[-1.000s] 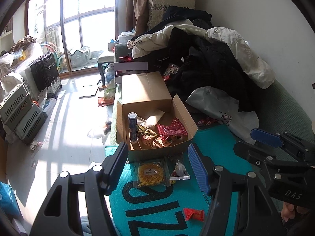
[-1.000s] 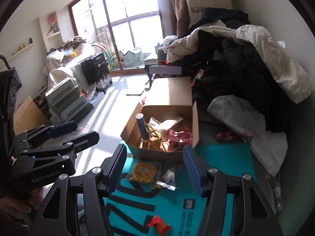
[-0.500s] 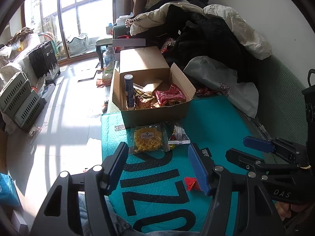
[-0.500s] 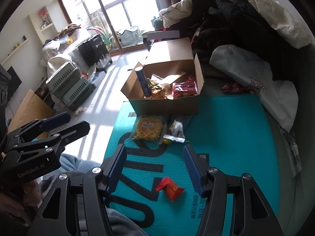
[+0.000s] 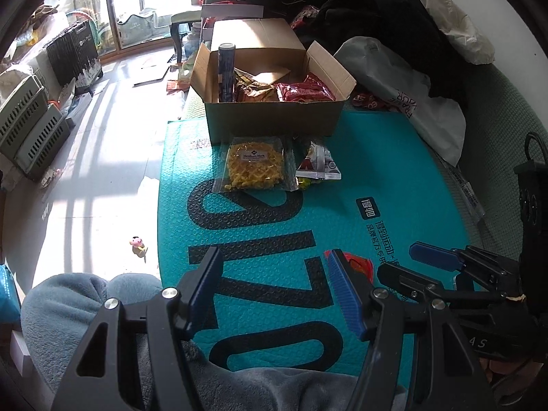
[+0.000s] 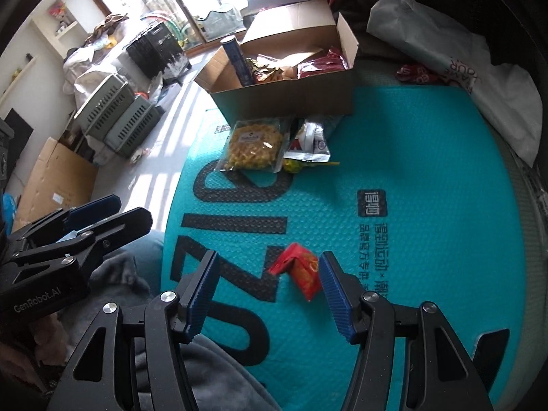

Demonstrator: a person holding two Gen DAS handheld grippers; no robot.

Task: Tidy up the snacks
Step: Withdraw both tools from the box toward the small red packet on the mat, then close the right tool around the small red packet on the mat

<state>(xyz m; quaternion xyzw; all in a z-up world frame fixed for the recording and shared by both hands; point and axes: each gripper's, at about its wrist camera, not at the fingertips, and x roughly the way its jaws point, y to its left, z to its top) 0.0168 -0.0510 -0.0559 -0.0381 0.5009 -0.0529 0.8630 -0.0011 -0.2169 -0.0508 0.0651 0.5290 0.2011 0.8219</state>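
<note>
While both hand-held grippers gape empty, the right hand-held gripper (image 6: 267,287) hovers by a red snack packet (image 6: 301,270) on the teal mat (image 6: 428,171).

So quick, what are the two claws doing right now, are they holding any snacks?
Left gripper: open, holding nothing.
Right gripper: open, empty; the small red foil snack packet lies on the teal bubble mat between its fingers.
</note>
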